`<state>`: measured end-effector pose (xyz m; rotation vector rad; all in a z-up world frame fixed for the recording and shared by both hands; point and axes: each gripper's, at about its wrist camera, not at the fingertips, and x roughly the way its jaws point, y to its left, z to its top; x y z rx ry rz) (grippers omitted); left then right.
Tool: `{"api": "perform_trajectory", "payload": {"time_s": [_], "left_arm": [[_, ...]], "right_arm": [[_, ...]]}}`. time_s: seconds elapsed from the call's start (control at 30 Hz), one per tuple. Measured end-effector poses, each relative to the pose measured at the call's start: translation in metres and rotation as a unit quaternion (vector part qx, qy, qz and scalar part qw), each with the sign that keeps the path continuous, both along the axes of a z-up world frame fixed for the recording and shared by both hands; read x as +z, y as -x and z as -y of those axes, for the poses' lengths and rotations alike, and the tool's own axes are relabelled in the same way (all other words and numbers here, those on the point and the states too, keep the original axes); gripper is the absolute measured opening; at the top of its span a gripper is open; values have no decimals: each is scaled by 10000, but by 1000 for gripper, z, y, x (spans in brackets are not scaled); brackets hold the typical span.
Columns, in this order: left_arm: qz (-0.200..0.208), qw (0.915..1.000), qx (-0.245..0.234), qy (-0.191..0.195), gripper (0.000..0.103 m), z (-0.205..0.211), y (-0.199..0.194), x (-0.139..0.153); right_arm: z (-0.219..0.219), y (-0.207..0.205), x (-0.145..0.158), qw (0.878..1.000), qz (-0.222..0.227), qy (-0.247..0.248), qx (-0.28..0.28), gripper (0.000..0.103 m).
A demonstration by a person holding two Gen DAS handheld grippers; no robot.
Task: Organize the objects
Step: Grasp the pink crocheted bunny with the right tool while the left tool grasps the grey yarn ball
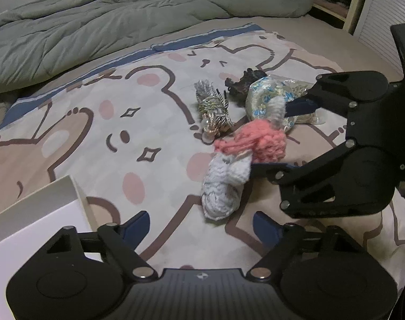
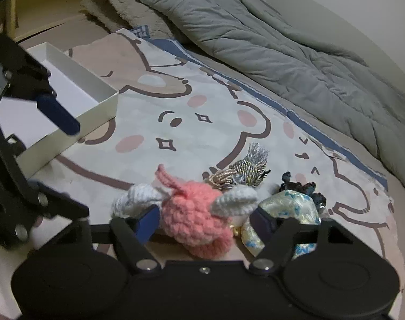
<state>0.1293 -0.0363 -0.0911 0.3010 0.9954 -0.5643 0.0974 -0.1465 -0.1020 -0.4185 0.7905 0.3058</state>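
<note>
A salmon-pink body with pale grey-white parts is seen on the crocheted toy (image 2: 195, 220). Gold, silver and dark strands are twisted together in the tasselled cord ornament (image 1: 214, 112), which is ended by a silvery fringe. A cream ground with a blue floral pattern is shown on the brocade pouch (image 1: 266, 93), and a black ruffled scrunchie (image 1: 242, 81) is seen beside it. The bedsheet (image 1: 122, 112) is printed with cartoon bears outlined in brown, with pink cheeks, on pale grey and beige, and is edged by a blue stripe. The quilted comforter (image 2: 282, 40) is grey-green. The box (image 2: 95, 90) is white. Black frames and dark blue fingers (image 1: 138, 226) are borne by both grippers.
</note>
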Motion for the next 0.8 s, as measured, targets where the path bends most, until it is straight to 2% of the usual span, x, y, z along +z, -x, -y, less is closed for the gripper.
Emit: {"api": "perform_trajectory", "payload": {"time_s": [0.13, 0.17, 0.43, 0.53, 0.67, 0.8], "left_arm": [[-55, 9999, -115, 101, 68, 9, -8, -6], [-80, 9998, -157, 116, 65, 11, -10, -7], [-127, 9988, -466, 28, 61, 39, -15, -22], [-81, 9991, -416, 23, 52, 47, -19, -25], [-46, 9995, -323, 1, 52, 57, -26, -29], [-12, 9996, -196, -206, 52, 62, -34, -38]], "right_arm": [[2, -5, 2, 9998, -114, -164, -44, 66], [3, -5, 3, 9996, -147, -229, -73, 52], [37, -9, 21, 9914, -390, -1014, -731, 52], [52, -10, 27, 9849, -453, -1376, -948, 52], [73, -7, 33, 9742, -560, -1826, -1205, 52], [88, -4, 35, 9662, -629, -2062, -1412, 52]]}}
